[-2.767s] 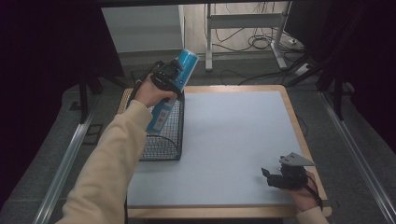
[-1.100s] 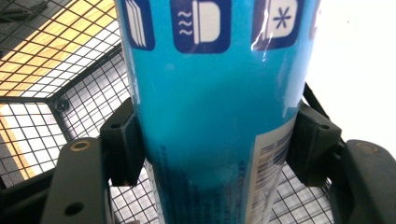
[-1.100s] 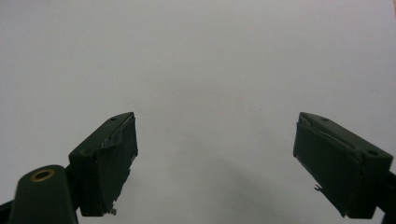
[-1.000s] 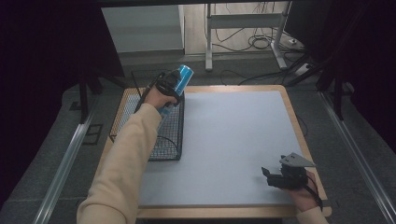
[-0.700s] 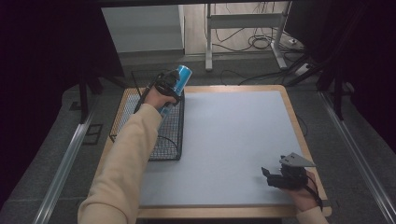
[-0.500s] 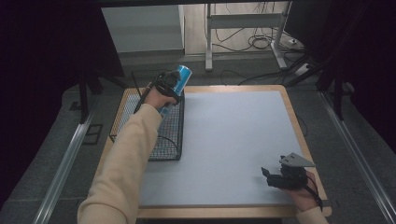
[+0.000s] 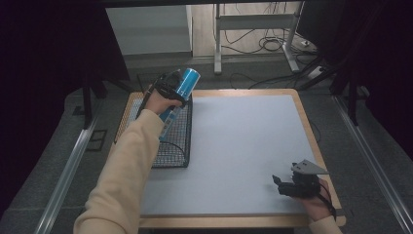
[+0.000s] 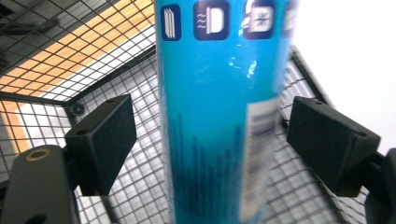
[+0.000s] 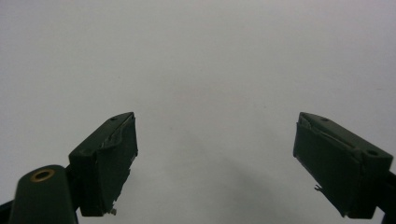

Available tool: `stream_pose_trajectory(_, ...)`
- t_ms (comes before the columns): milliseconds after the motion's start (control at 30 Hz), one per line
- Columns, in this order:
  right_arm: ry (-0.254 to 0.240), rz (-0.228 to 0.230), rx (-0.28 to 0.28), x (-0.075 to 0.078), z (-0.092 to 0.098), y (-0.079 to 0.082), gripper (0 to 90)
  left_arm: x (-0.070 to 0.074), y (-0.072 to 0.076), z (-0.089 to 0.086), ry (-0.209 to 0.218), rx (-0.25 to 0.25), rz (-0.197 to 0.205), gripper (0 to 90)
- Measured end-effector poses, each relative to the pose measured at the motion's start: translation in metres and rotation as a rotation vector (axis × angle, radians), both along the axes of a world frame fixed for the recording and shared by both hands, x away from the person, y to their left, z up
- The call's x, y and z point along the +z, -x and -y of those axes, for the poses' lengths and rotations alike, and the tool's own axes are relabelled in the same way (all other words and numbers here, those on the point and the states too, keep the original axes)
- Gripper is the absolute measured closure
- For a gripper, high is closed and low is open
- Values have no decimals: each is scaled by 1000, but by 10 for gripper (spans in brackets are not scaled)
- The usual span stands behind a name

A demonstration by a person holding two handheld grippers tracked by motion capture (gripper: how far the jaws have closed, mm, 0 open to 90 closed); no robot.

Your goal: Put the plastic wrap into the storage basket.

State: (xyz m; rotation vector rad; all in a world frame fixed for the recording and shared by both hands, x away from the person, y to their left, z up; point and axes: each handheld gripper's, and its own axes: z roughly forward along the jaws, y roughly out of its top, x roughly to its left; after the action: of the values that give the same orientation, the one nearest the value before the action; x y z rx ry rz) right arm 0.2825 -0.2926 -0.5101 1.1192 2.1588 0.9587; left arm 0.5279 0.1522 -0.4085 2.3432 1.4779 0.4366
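Observation:
A tall blue tube (image 7: pixel 185 83) leans with its lower end inside a black wire basket (image 7: pixel 174 148) at the table's left. My left gripper (image 7: pixel 168 90) is at the tube's middle, above the basket's far end. In the left gripper view the tube (image 8: pixel 219 102) stands between the two pads (image 8: pixel 105 140), which are spread wide, with a gap on the left side. My right gripper (image 7: pixel 278 184) rests open near the table's front right corner. In its own view the right gripper (image 9: pixel 215 158) has only bare white tabletop between its fingers.
The white tabletop (image 7: pixel 243 141) with a wooden rim spreads between the basket and the right hand. Behind the table are a metal stand's legs (image 7: pixel 253 29) and cables on the floor. Dark curtains hang on both sides.
The left hand has lowered the blue tube a little toward the basket since 2.8 s ago. Over the last second it has barely moved. The right gripper stays still.

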Motion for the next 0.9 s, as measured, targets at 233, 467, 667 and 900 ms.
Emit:
stream_pose_trajectory(233,-8,10,-9,2,0,0,140,9,22,-1,89,-48,13,149)
stream_pose_trajectory(467,-13,7,-9,1,3,0,140,15,39,1,150,-82,39,154)
stream_pose_trajectory(667,-8,12,6,2,0,-1,140,27,63,8,156,-133,88,158)
stream_pose_trajectory(900,-3,15,13,4,-4,0,140,39,107,21,192,-235,123,161)
